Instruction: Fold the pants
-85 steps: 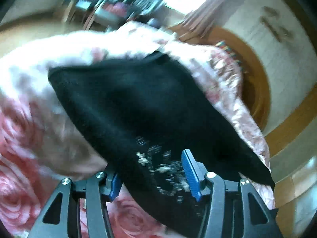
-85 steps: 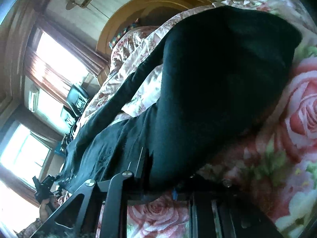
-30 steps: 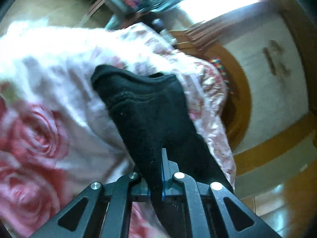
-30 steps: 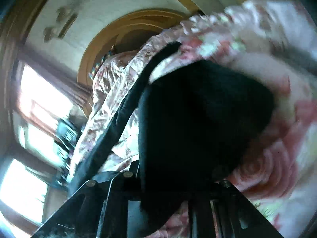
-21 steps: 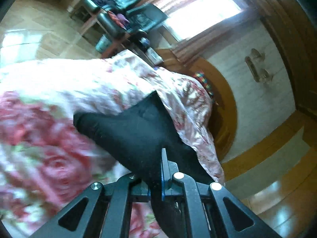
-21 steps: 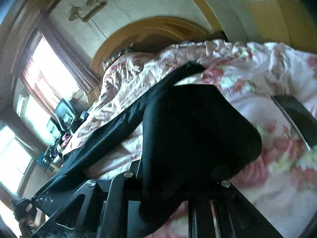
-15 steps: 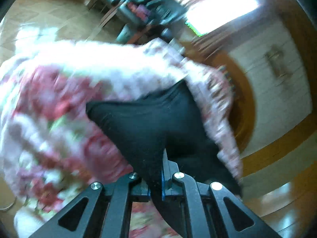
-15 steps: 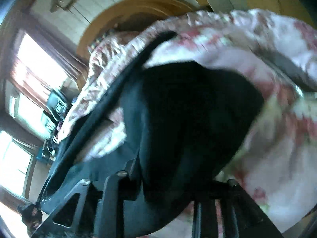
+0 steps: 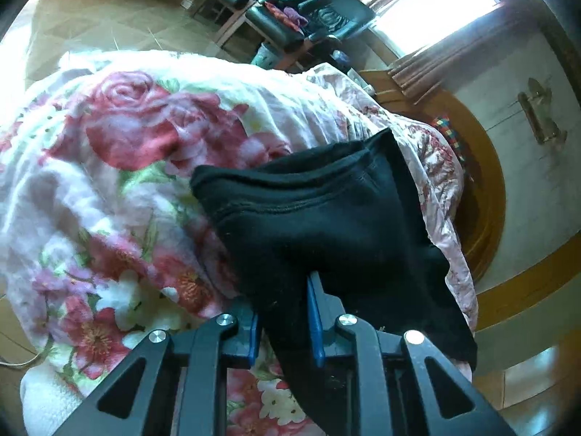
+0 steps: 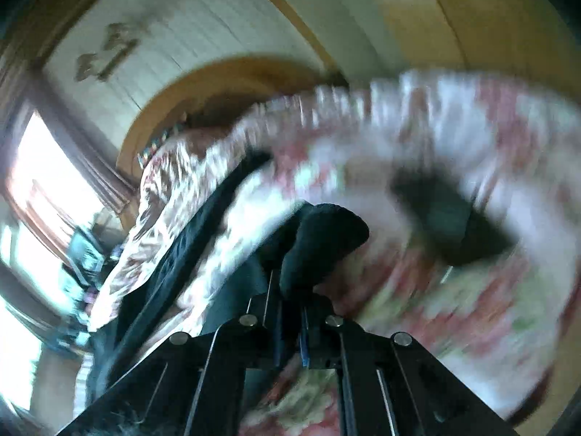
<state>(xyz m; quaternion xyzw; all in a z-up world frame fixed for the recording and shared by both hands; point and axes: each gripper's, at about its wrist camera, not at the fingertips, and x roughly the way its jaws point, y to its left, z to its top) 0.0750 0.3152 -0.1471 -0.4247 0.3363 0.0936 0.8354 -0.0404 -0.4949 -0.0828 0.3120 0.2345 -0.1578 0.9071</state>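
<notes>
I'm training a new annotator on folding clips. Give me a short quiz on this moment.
1. True or false: the black pants lie on a bare wooden floor.
2. What sits between the left tongs? A) pants fabric B) a pillow C) nothing
3. Fill in: the blanket under the pants is printed with pink ____.

Key:
1. False. They lie on the blanket.
2. A. The jaws have just been opening, and black fabric is between them.
3. Roses.
</notes>
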